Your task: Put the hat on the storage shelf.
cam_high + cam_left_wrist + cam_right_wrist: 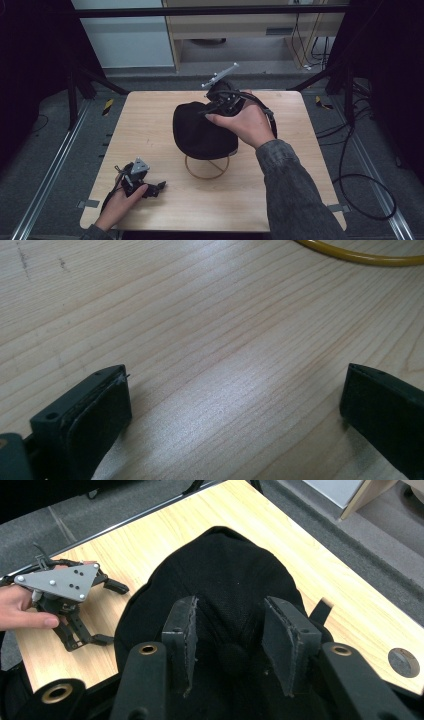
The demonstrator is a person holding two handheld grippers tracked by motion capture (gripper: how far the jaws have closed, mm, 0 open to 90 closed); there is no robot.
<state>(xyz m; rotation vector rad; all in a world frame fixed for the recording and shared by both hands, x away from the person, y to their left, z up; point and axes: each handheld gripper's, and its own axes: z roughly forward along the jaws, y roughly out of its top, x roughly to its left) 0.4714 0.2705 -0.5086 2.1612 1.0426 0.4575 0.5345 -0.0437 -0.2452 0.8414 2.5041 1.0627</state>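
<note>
A black cap (200,132) sits on a yellow wire ring stand (207,170) in the middle of the wooden table (150,115). My right gripper (212,107) hovers at the cap's far top side, held by a hand with a grey sleeve. In the right gripper view its jaws (230,605) stand a little apart over the cap's crown (225,575), with the top button between the pads and no pad pressing on it. My left gripper (157,189) rests open on the table near the front left corner. Its jaws (235,385) are wide apart over bare wood, with the ring stand's edge (360,255) ahead.
The table ends close behind the cap and just in front of the left hand. A round hole (402,662) lies in the tabletop near one edge. Black frame struts (95,80) stand at the back corners, and cables (365,190) trail on the floor at the right.
</note>
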